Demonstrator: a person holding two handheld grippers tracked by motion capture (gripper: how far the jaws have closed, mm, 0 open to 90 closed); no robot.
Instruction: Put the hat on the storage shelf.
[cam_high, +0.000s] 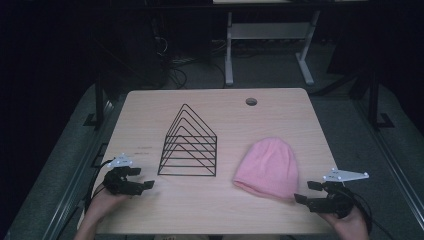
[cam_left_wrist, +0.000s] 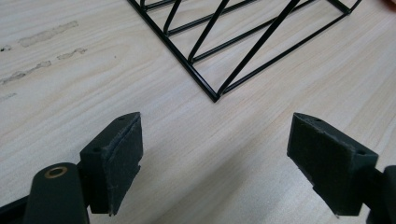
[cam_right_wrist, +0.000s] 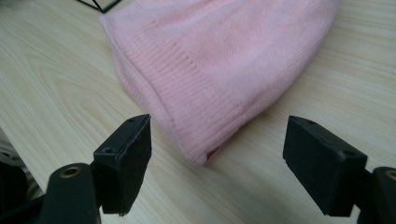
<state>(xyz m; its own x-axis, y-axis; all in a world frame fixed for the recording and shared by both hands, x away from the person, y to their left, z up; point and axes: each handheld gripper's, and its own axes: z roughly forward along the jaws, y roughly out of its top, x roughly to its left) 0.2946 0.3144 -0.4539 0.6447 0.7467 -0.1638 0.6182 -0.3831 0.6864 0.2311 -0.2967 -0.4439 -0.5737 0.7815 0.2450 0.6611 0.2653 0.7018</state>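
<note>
Wooden table (cam_high: 210, 205), light grain, cable hole near the far edge. Pink hat (cam_high: 269, 168) lies flat on the right half, closer to the near edge, ribbed brim toward the near right corner, crown pointing to the far edge. Black wire rack (cam_high: 189, 144) stands upright mid-table, left of the hat, apart from it.

Right gripper (cam_high: 311, 192) sits at the near right corner, held in a hand (cam_high: 350, 225), jaws spread wide, nothing between them. In the right gripper view the hat (cam_right_wrist: 219, 56) brim corner lies just ahead of the jaws, between their lines, not touched; the rack's corner peeks at the top left.

Left gripper (cam_high: 142, 179) sits by the near left edge, hand (cam_high: 102, 202) under it, jaws also spread, empty. In the left gripper view the rack (cam_left_wrist: 224, 46) base corner is just ahead of the jaws, not touched. Faint scuff marks (cam_left_wrist: 42, 37) on the table left of the rack.
</note>
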